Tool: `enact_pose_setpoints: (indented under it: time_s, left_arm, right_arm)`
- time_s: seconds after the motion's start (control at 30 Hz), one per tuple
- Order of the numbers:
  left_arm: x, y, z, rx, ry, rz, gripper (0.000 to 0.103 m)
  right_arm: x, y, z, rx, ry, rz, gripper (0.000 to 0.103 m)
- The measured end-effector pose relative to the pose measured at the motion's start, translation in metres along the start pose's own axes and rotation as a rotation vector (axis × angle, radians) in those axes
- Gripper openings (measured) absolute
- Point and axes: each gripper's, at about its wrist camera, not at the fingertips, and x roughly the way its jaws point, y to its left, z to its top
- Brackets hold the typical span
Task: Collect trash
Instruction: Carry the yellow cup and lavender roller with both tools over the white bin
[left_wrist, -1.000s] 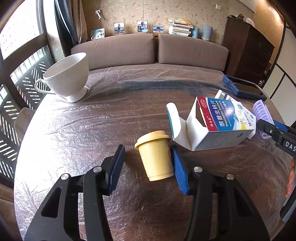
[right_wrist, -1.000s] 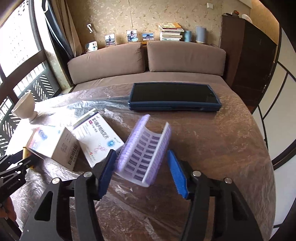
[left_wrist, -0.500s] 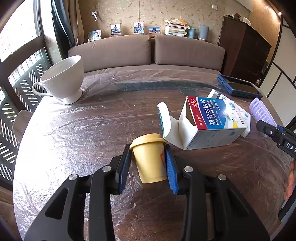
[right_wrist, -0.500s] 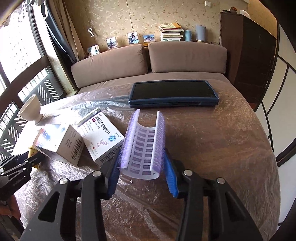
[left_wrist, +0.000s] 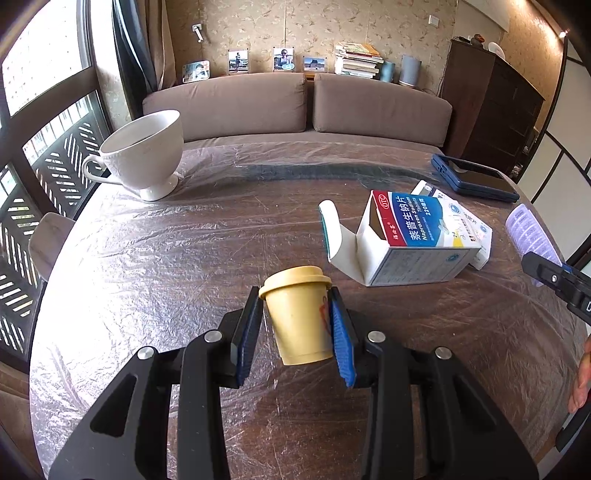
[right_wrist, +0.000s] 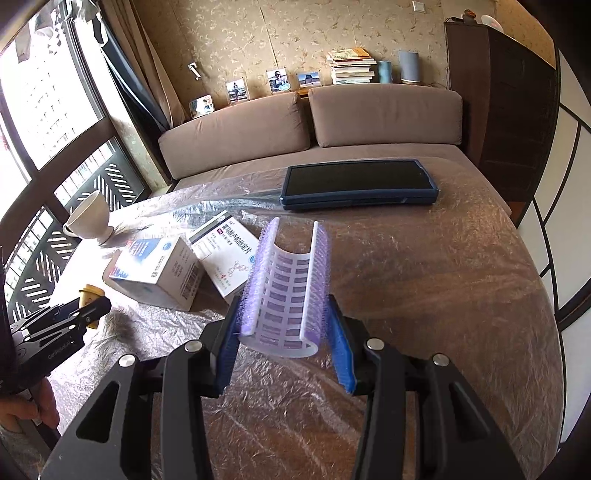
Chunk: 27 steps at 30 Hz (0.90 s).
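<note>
The left tongs (left_wrist: 295, 332) clamp a yellow lidded cup (left_wrist: 298, 317) above the desk (left_wrist: 155, 266). The right tongs (right_wrist: 282, 332) grip a purple curved roller (right_wrist: 286, 291), also off the desk. Beyond the left tongs lie two boxes: an open one (left_wrist: 413, 240) reading "OTC", "Naproxen Sodium", "220", and a flat one (right_wrist: 225, 254) behind it. Only the left view shows the open flap; the right shows a barcode. A white mug (left_wrist: 142, 155) sits far left, one tablet (right_wrist: 358, 184) farthest ahead of the right tongs.
</note>
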Motion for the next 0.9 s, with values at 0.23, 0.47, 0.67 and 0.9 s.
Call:
enact_pose_setpoints:
  time_s: [0.23,0.47,0.67,0.9]
  left_arm:
    - [-0.009,-0.001,-0.001,-0.006,-0.003,-0.011,0.038]
    - [-0.02,-0.011,-0.006,-0.018,-0.007,-0.035,0.038]
    - [-0.031,-0.018,-0.015,-0.022,-0.007,-0.052,0.038]
    - [-0.045,-0.027,-0.029,-0.037,-0.01,-0.059,0.038]
  right_arm:
    - [-0.006,0.007,-0.006,-0.009,0.01,0.023,0.043]
    - [-0.016,0.01,-0.014,-0.017,0.02,0.046,0.043]
    - [-0.026,0.015,-0.022,-0.033,0.029,0.069,0.043]
    - [-0.04,0.022,-0.034,-0.067,0.038,0.096,0.043]
